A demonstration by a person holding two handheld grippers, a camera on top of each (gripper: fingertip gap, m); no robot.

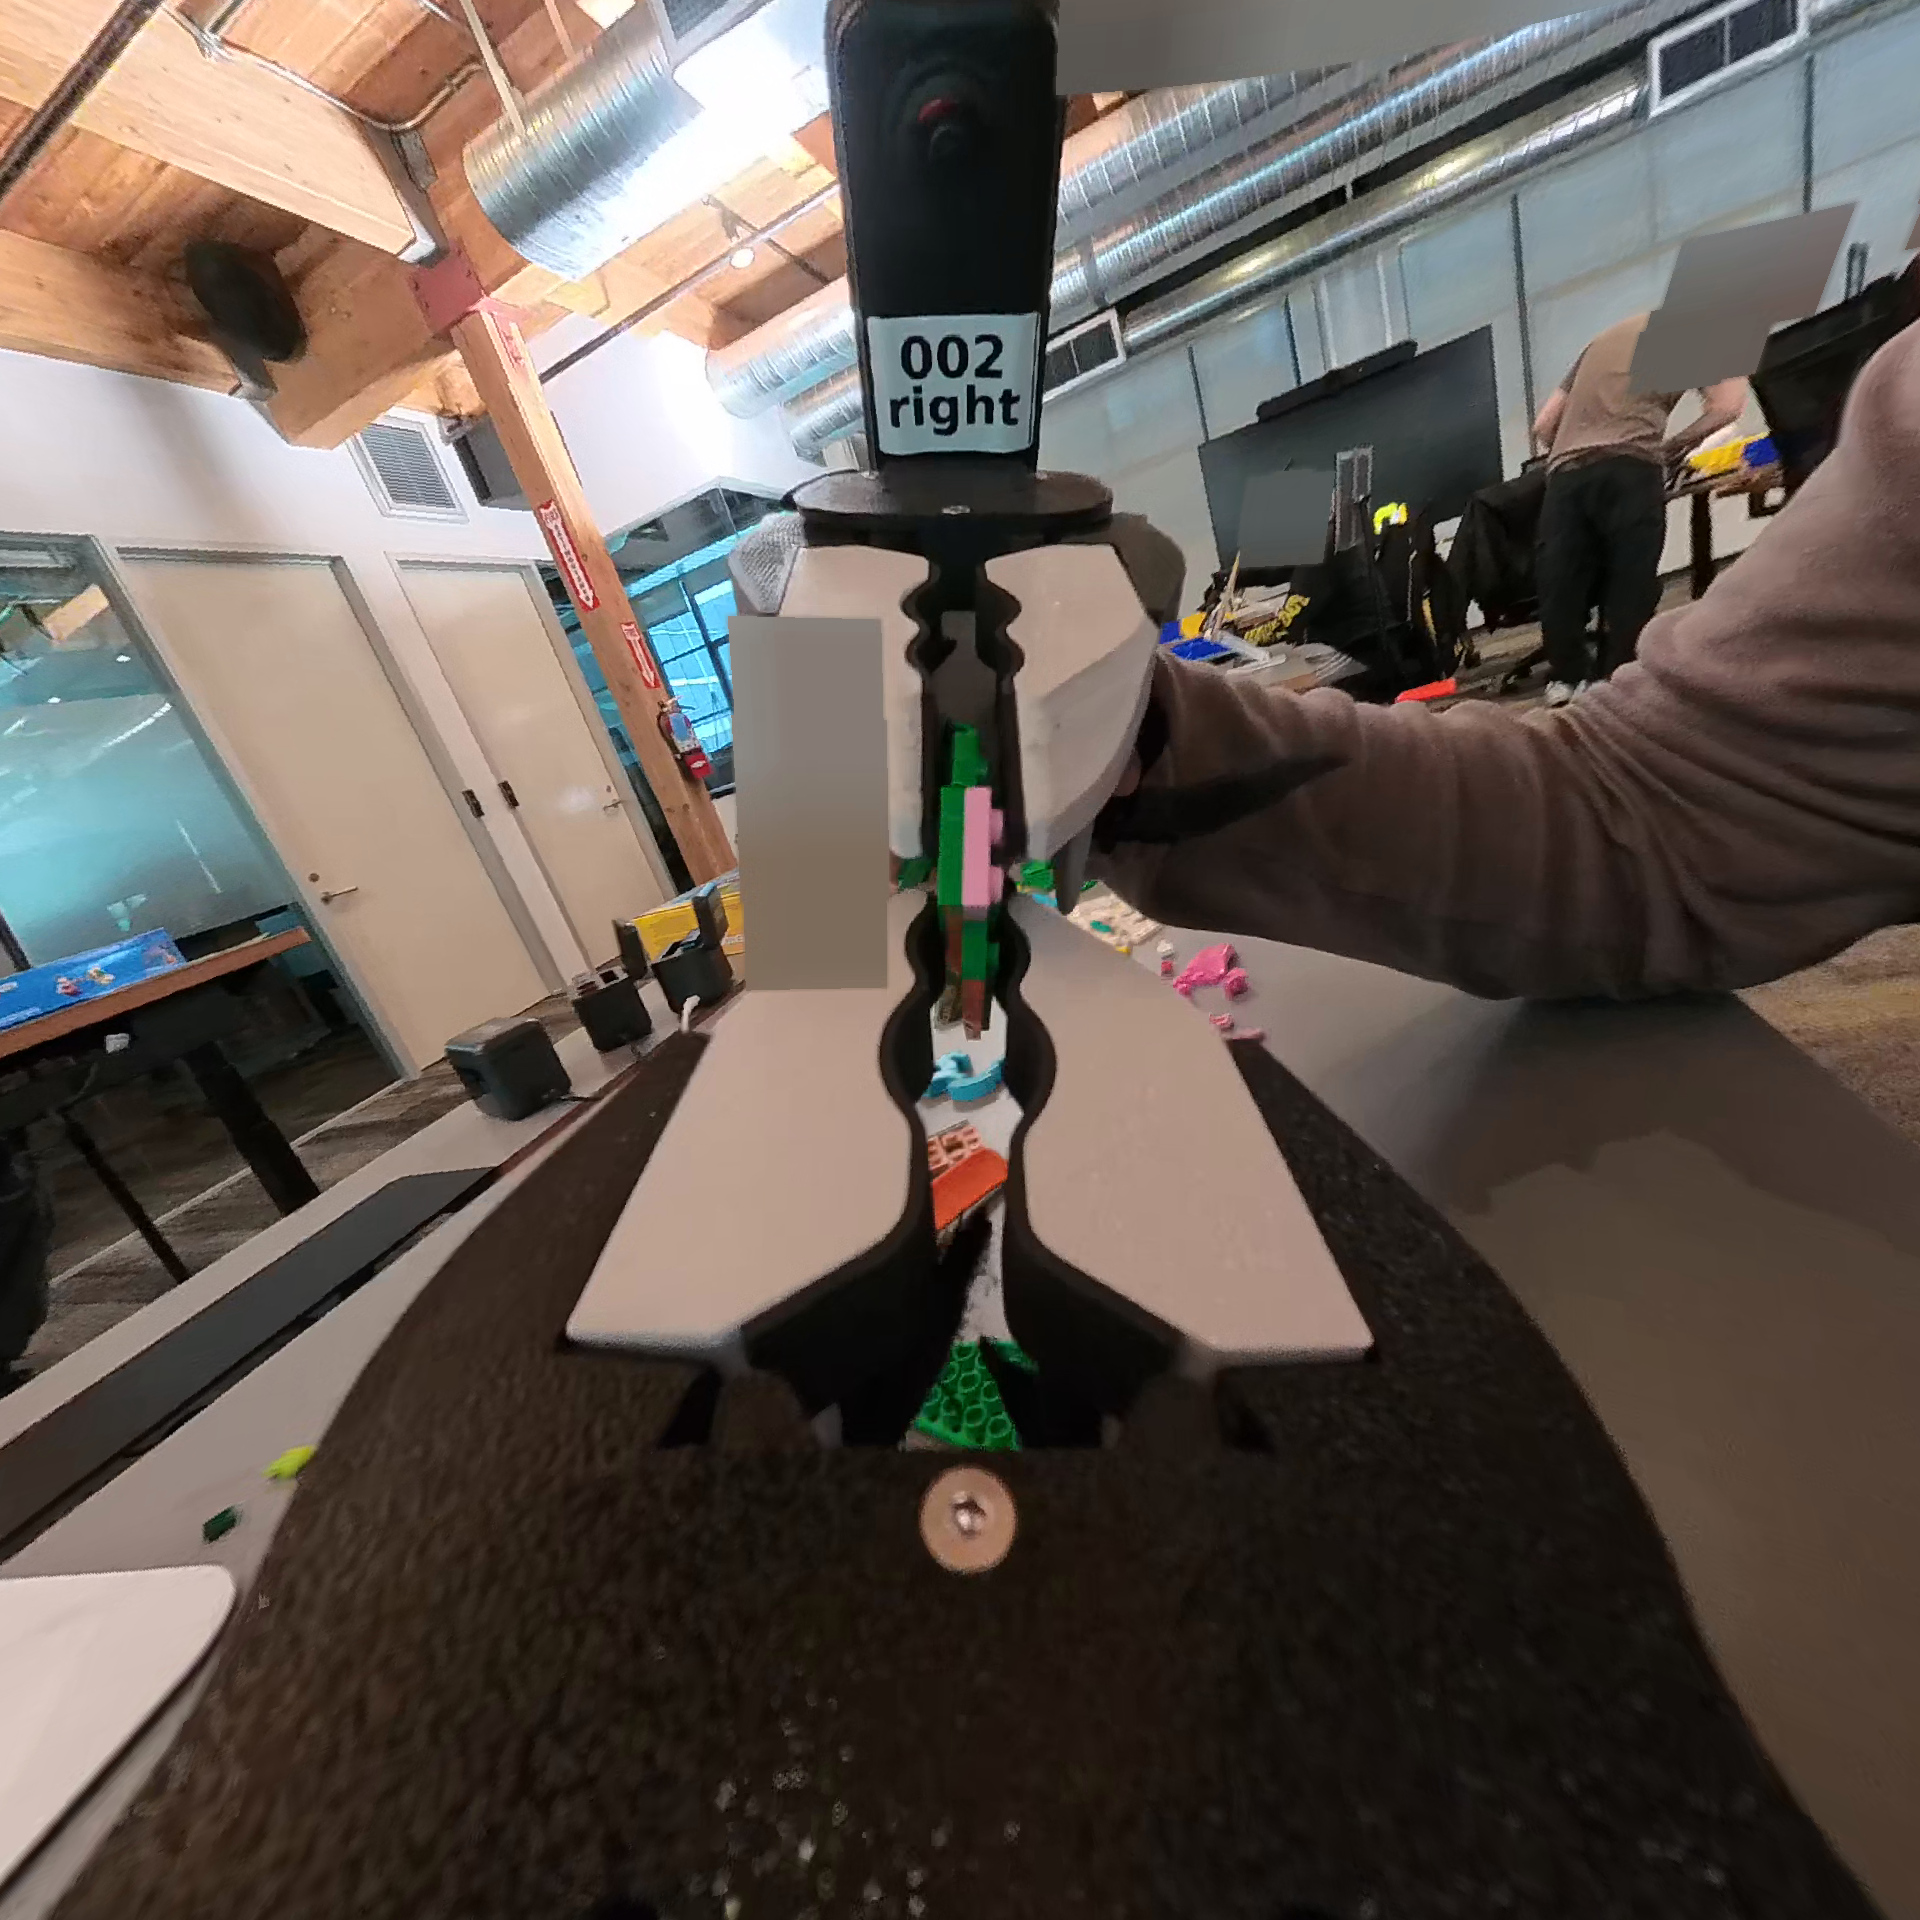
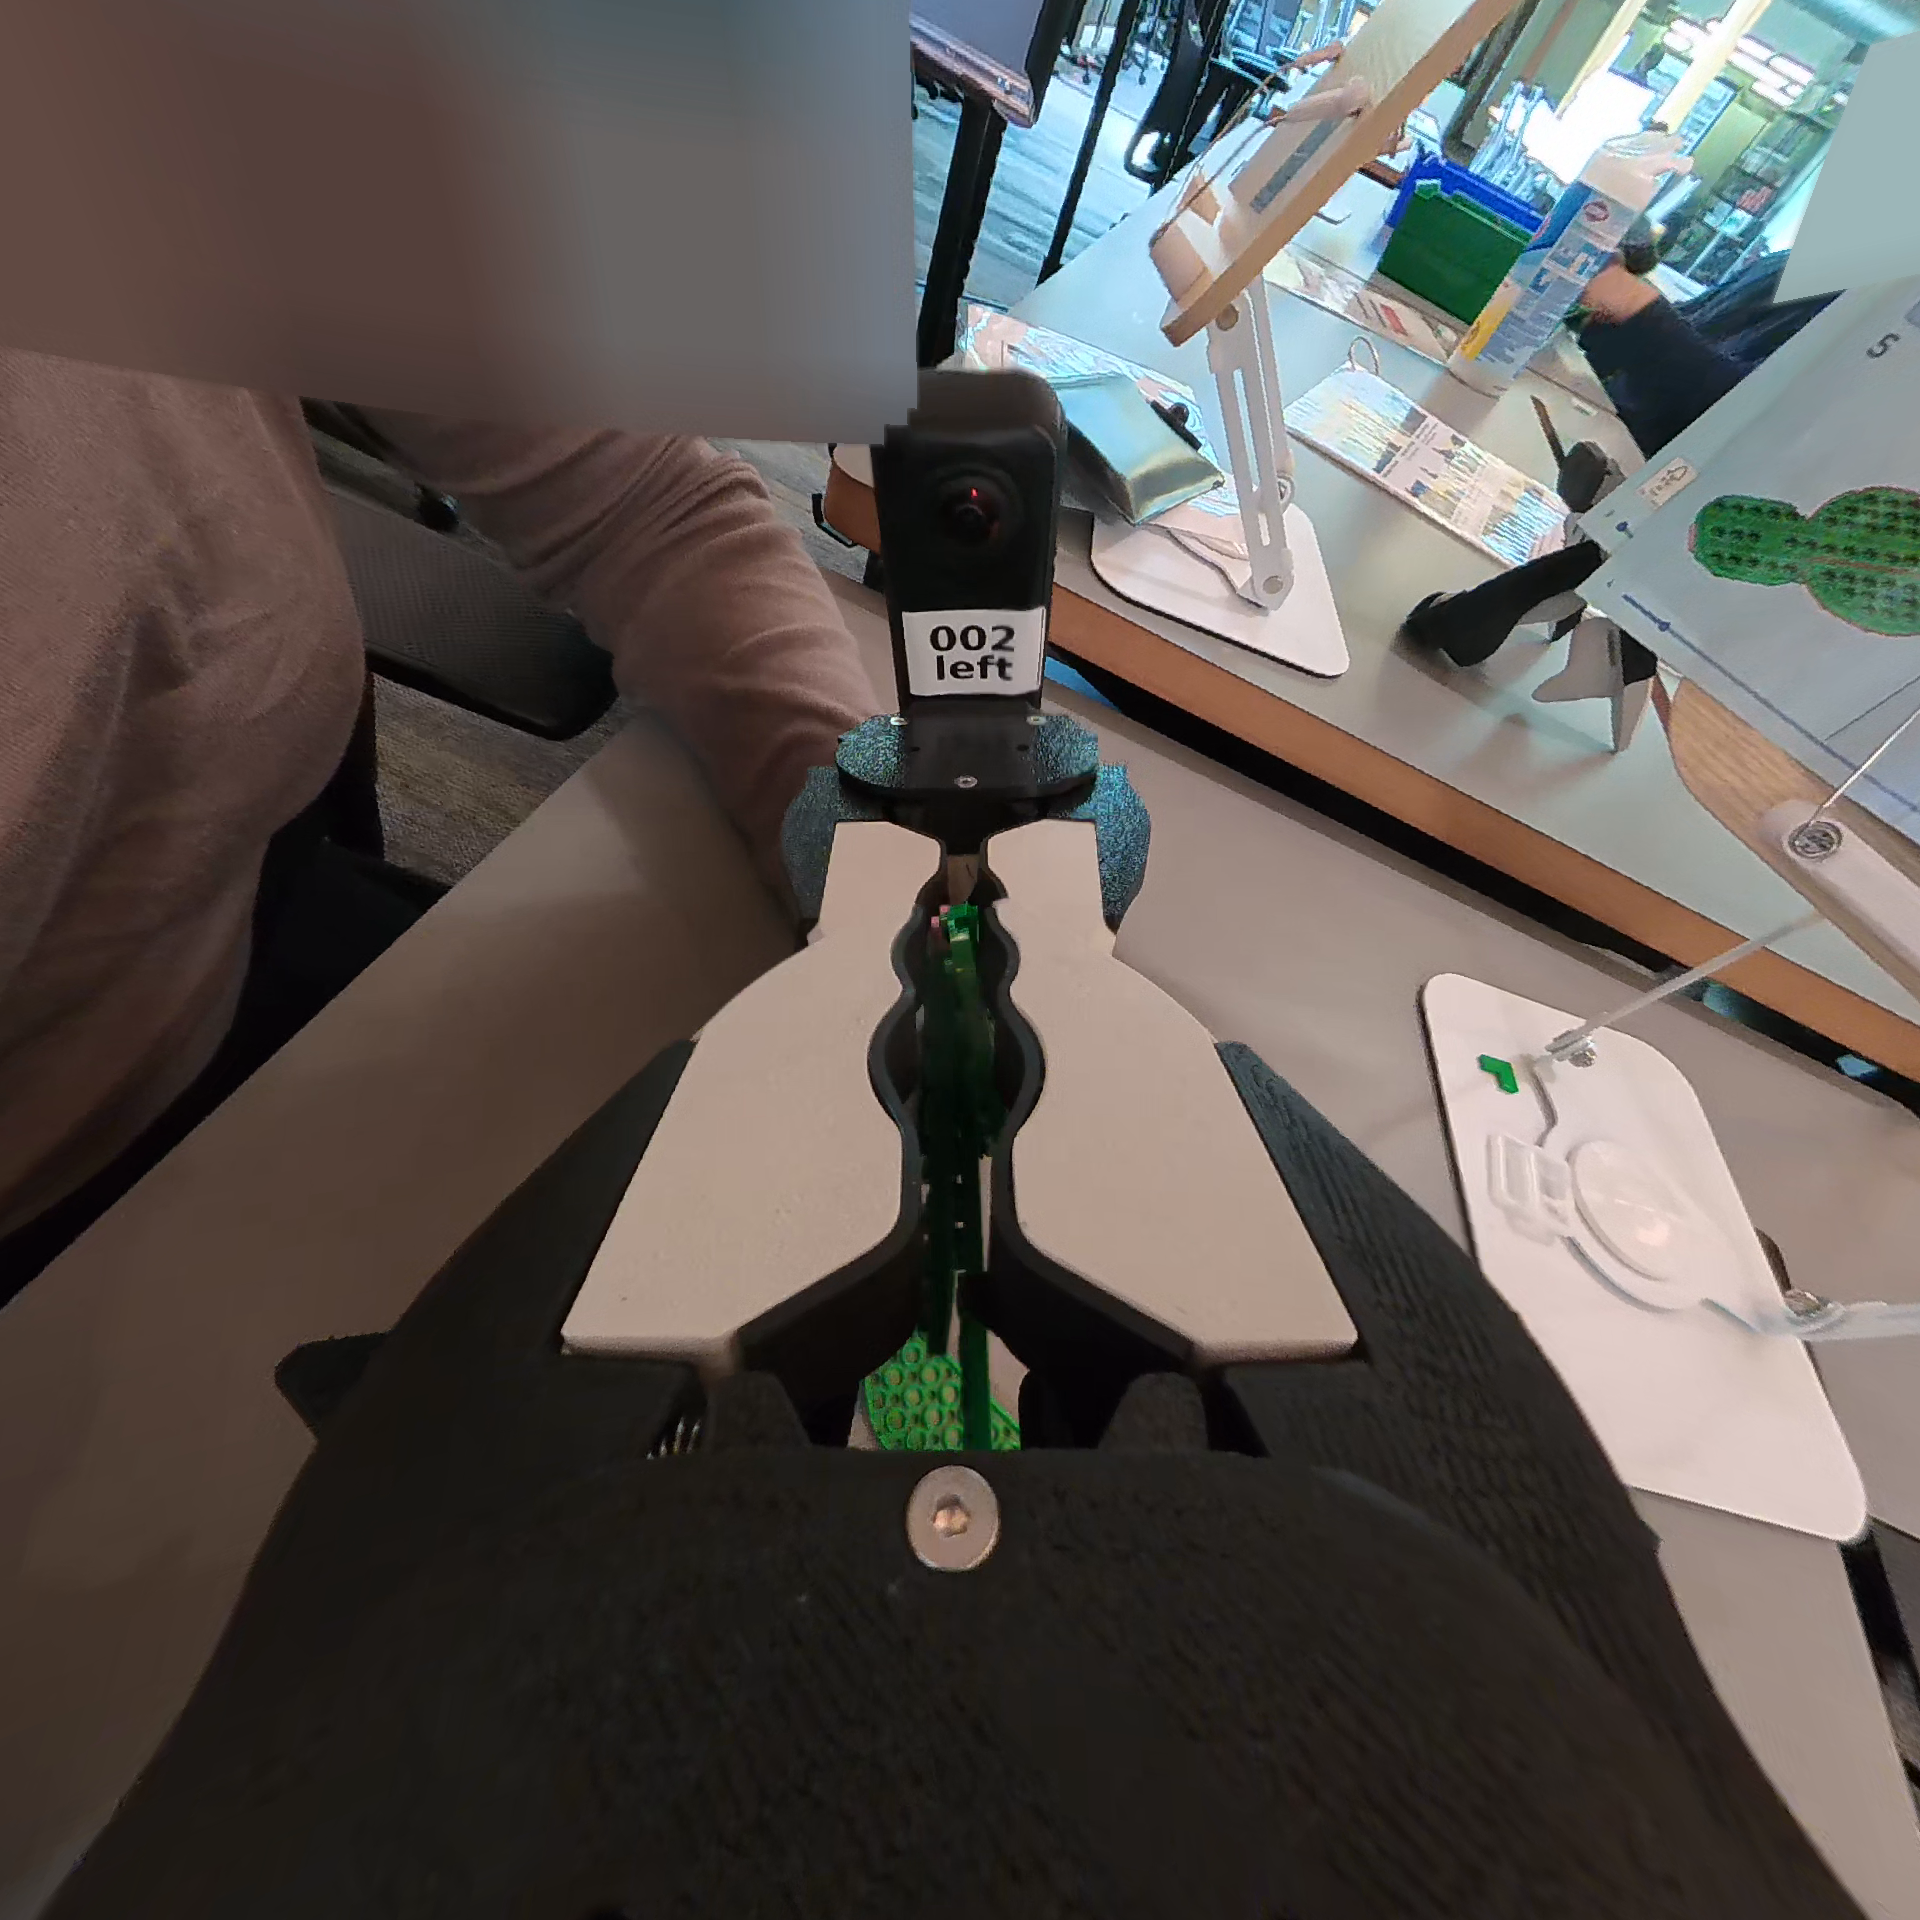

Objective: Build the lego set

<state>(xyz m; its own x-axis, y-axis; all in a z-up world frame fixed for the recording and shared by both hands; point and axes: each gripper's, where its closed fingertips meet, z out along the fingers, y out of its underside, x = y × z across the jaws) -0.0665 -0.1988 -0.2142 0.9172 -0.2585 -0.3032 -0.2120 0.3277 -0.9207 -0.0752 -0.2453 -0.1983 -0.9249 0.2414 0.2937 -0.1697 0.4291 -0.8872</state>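
Observation:
A flat green lego assembly [image 1: 954, 831] is held edge-on between my two grippers, which face each other tip to tip above the grey table [image 1: 1507, 1091]. It carries a pink brick [image 1: 984, 847] on one side and brown pieces [image 1: 974, 997] at its lower end. My left gripper [image 1: 961, 930] is shut on the brown and green end. My right gripper [image 1: 968, 868] is shut on the other end. In the right wrist view the green assembly [image 2: 951, 1091] runs between the fingers of my right gripper [image 2: 956, 961] to my left gripper [image 2: 961, 904]. A green studded plate [image 2: 925, 1403] shows below.
Loose pink [image 1: 1205, 971], teal [image 1: 966, 1075] and orange [image 1: 966, 1184] pieces lie on the table beyond. Black boxes [image 1: 509, 1081] stand at the left. A white stand base [image 2: 1662, 1351] with a small green piece [image 2: 1498, 1072] carries an instruction page [image 2: 1808, 561] at the right. A person's sleeve [image 1: 1507, 810] reaches in. The grippers' ends are close to 4 cm from one another.

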